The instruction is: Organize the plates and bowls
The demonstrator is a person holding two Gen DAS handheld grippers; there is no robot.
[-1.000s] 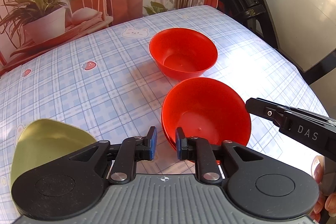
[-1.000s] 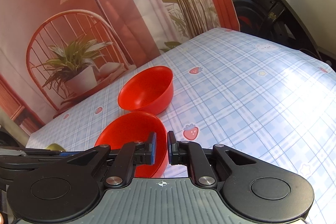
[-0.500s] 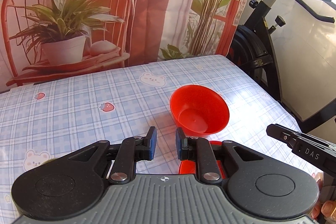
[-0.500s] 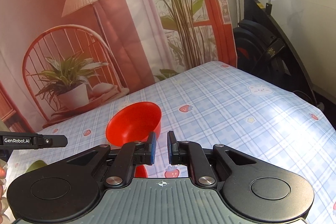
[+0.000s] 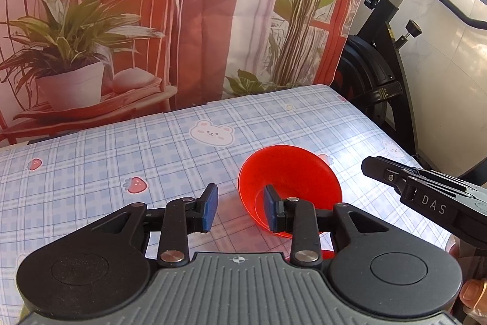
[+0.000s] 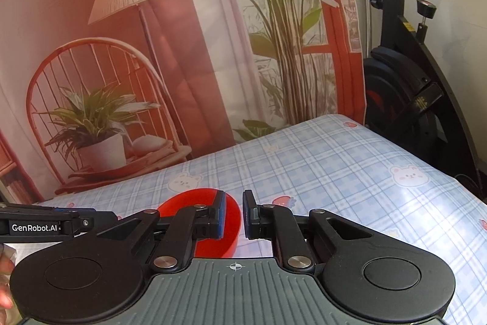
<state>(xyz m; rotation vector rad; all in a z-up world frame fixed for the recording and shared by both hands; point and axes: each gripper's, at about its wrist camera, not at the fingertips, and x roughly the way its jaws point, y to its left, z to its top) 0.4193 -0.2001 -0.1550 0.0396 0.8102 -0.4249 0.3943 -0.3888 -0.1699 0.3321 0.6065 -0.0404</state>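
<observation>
My left gripper has just been opening its jaws, which stand released with nothing between them, angled down over the table. My right gripper is nearly clenched on nothing. The glossy red plastic bowl sits upright on the blue plaid tablecloth, just beyond both sets of blue pads.

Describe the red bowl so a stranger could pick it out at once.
Start at the table with the pale blue checked cloth, in front of the printed backdrop of a chair and plants. The red bowl sits toward its right side, just past the left gripper. It is the only plain, glossy red dish in full view there.
</observation>
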